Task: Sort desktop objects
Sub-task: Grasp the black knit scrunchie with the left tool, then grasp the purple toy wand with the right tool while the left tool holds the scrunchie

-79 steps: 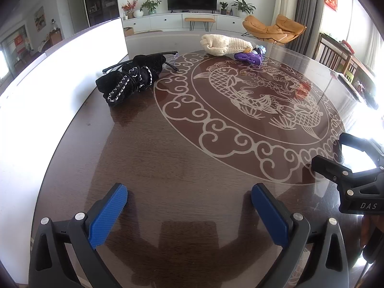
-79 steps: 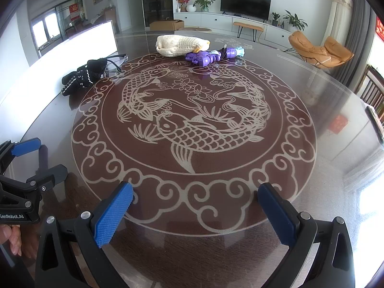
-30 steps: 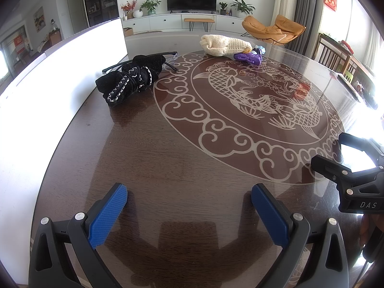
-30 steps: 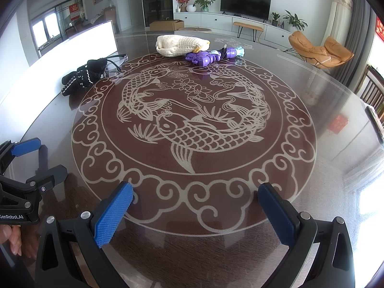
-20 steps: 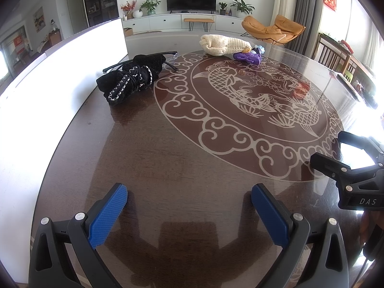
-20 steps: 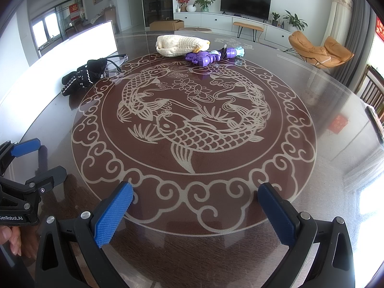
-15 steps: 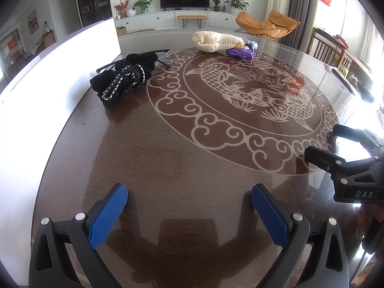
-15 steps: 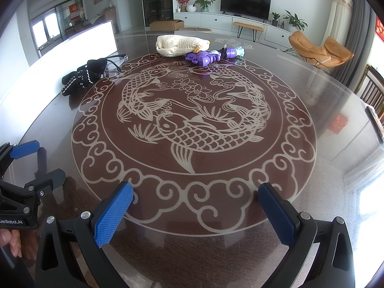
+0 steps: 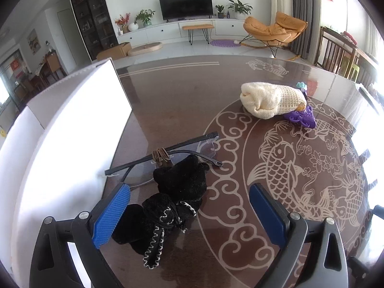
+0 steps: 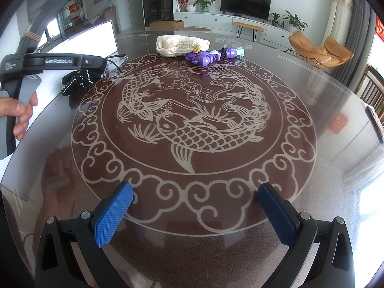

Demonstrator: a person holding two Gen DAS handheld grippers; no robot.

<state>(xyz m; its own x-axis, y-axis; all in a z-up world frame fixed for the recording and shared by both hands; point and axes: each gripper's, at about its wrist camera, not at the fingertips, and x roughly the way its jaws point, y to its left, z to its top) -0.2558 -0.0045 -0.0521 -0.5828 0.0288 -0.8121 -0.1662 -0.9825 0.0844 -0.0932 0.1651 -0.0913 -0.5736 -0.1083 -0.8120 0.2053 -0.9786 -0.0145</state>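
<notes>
A black velvet glove with white stitching point(image 9: 175, 204) lies on the round brown table point(image 9: 182, 100), right in front of my left gripper point(image 9: 189, 206). The gripper is open, its blue pads on either side of the glove without touching it. Black-framed glasses point(image 9: 168, 153) lie just behind the glove. Farther back lie a cream knitted item point(image 9: 271, 99) and a purple toy point(image 9: 302, 117). My right gripper point(image 10: 195, 213) is open and empty over the near table edge. In its view the glove point(image 10: 79, 80), the knitted item point(image 10: 180, 44) and the purple toy point(image 10: 204, 58) show far off.
A white board point(image 9: 62, 139) stands along the table's left edge, close to the glove. In the right wrist view the left gripper's body point(image 10: 50, 64) and the hand holding it show at the far left. A dark flat object point(image 10: 376, 120) lies at the right rim.
My left gripper has moved forward and left across the table, up to the black glove, which now sits between its open pads. The right gripper has stayed in place.
</notes>
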